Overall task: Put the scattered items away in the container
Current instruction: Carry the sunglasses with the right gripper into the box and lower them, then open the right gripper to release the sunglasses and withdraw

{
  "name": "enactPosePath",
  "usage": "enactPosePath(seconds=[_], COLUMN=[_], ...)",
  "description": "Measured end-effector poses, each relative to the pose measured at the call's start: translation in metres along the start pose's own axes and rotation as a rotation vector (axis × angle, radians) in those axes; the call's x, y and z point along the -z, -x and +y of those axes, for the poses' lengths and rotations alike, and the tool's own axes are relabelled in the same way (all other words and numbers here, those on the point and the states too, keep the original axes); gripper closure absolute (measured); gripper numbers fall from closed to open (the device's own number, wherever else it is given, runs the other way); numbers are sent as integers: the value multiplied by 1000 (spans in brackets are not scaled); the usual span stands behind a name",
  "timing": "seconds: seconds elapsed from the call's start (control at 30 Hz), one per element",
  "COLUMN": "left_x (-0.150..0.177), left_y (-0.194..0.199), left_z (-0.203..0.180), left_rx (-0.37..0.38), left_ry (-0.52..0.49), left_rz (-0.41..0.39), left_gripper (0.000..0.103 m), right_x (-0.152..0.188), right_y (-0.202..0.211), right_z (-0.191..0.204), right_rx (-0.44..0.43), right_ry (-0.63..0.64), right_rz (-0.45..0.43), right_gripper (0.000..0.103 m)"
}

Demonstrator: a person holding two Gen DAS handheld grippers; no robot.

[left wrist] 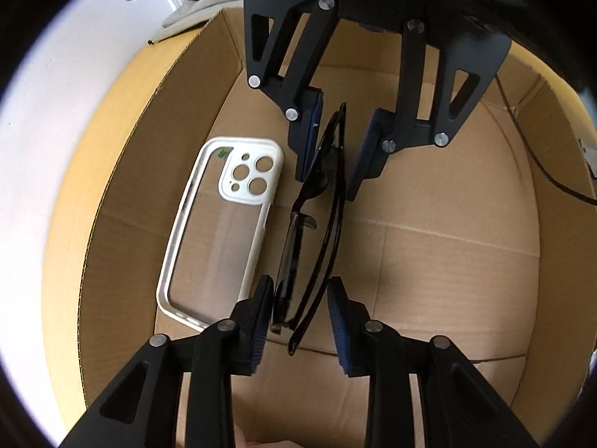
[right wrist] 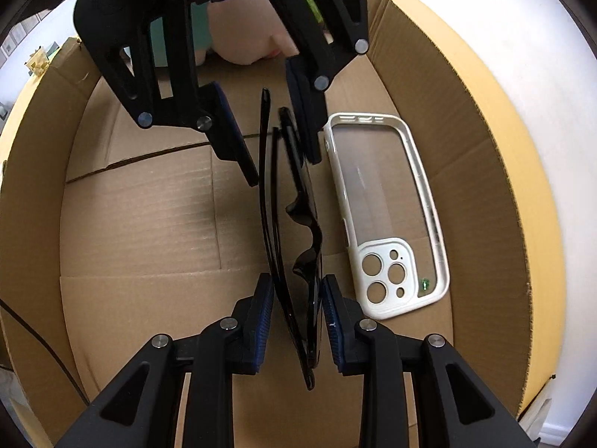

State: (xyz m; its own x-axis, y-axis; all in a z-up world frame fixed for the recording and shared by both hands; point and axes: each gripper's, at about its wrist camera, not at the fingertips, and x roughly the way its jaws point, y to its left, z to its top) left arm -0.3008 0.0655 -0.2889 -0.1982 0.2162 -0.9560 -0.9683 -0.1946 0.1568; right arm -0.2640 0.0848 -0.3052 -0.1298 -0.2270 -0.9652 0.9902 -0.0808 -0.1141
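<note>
Black folded sunglasses (left wrist: 294,254) (right wrist: 311,239) stand on edge low inside the cardboard box (left wrist: 130,186) (right wrist: 485,186), spanning both grippers. My left gripper (left wrist: 300,321) (right wrist: 283,170) stands around one end, open: one pad touches the frame and a gap shows at the other. My right gripper (right wrist: 298,310) (left wrist: 328,183) is shut on the other end, both pads against the frame. A white-rimmed clear phone case (left wrist: 250,179) (right wrist: 388,276) lies flat on the box floor beside the sunglasses. I cannot tell whether the sunglasses touch the floor.
The box walls rise on all sides. A white surface (left wrist: 56,112) surrounds the box. A black cable (left wrist: 541,171) runs past the box's outer wall. A person's hand (right wrist: 242,37) holds the left gripper. Pale cloth (left wrist: 201,3) lies beyond the box.
</note>
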Motion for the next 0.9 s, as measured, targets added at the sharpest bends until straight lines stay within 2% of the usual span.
enactPosePath(seconds=[0.07,0.13,0.17,0.2,0.3,0.4,0.47,0.6,0.67,0.77,0.83,0.9], left_x=[2,6,8,10,17,27,39,75,64,73,71,75], left_y=[2,8,11,15,33,70,105,185,220,262,300,323], left_z=[2,5,6,7,6,1,0,-15,-33,-62,-79,-101], left_rx=[-14,-29,-35,-38,-57,-104,-147,-266,-315,-386,-423,-452], left_ry=[18,40,49,57,86,142,255,526,653,811,920,1015], left_rz=[-1,-8,-9,-8,-18,-72,-135,-258,-303,-349,-377,-399], left_gripper=[56,47,42,41,41,41,40,30,29,24,23,23], right_x=[1,3,4,4,6,10,15,18,15,17,22,20], right_y=[-3,-2,0,3,22,59,93,172,212,257,269,289], right_z=[2,5,6,7,9,9,11,12,29,55,77,100], right_rx=[-7,-6,-3,1,10,34,44,78,102,140,174,210], right_ry=[-9,-15,-17,-25,-67,-156,-257,-530,-681,-921,-1059,-1138], right_rz=[5,7,6,3,-20,-76,-133,-257,-315,-401,-405,-366], right_gripper=[73,67,59,50,44,29,23,10,9,4,3,3])
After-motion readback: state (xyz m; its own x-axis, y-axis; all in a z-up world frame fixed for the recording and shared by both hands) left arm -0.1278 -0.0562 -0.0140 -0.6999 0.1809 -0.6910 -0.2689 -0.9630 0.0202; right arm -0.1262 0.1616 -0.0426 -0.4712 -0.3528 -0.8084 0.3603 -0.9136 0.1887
